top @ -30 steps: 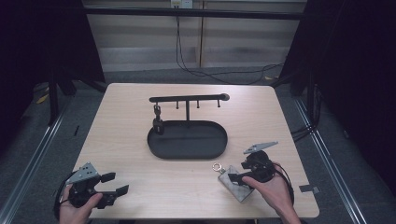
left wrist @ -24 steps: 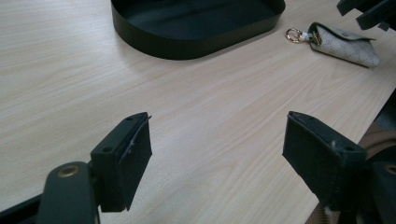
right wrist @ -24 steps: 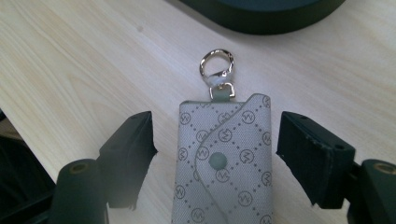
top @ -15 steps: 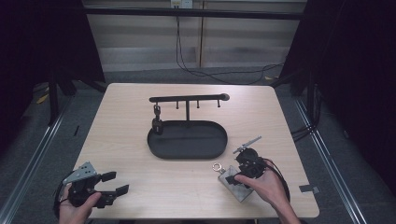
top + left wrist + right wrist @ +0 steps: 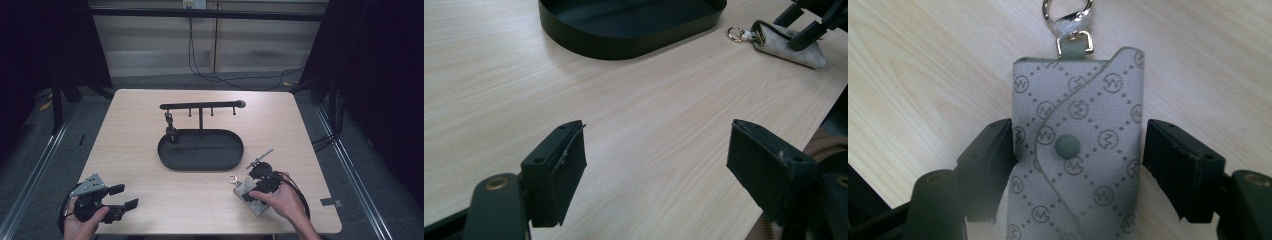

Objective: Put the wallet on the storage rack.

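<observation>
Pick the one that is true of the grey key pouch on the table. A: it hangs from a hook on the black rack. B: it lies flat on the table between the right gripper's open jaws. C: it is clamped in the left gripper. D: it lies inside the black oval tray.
B: the key pouch lies flat on the wooden table, with the right gripper straddling it, one jaw at each side and a gap on one side.

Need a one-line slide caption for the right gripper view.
Right gripper straddles a grey monogram key pouch on the table, jaws not yet closed.

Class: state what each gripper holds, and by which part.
Left gripper: nothing. Right gripper straddles the key pouch at mid-body; a firm clamp cannot be told.
</observation>
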A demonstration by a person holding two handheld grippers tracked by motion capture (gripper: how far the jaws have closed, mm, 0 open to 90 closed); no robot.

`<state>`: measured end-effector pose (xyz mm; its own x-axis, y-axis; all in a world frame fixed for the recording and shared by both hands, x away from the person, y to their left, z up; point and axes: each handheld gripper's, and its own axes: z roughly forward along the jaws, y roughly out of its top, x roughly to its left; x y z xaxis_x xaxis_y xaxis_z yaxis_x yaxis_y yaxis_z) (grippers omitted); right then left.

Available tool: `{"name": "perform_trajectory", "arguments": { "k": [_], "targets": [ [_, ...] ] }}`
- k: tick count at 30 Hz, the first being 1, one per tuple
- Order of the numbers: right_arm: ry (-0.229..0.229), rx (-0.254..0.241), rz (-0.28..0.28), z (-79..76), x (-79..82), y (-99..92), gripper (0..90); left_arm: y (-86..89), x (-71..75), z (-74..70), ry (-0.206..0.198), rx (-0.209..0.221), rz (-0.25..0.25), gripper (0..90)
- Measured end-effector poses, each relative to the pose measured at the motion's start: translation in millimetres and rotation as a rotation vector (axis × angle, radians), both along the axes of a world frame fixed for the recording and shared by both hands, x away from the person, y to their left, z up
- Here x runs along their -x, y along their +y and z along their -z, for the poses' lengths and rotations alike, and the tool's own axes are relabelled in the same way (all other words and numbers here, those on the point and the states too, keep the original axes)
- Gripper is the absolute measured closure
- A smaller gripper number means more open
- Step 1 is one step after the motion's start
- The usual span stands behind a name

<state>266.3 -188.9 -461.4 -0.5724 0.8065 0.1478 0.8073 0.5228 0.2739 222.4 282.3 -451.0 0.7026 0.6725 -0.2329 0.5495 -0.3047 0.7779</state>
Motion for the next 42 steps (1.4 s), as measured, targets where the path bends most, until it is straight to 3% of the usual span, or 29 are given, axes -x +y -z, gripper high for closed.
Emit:
{"name": "perform_trajectory", "arguments": {
  "k": [19,31,42],
  "targets": [
    [0.035,0.066,-0.024,8.7,-1.6,8.8,26.0,-0.7,-0.5,1.2,0.007,-0.014,0.001,23.3],
    [0.059,0.125,-0.011,3.3,-3.8,16.8,32.7,0.3,-1.1,1.6,0.007,-0.012,-0.002,23.3],
    [0.095,0.147,-0.008,-2.2,-5.3,17.5,33.6,0.6,-2.6,3.4,0.023,-0.006,0.001,24.0]
  ]
}}
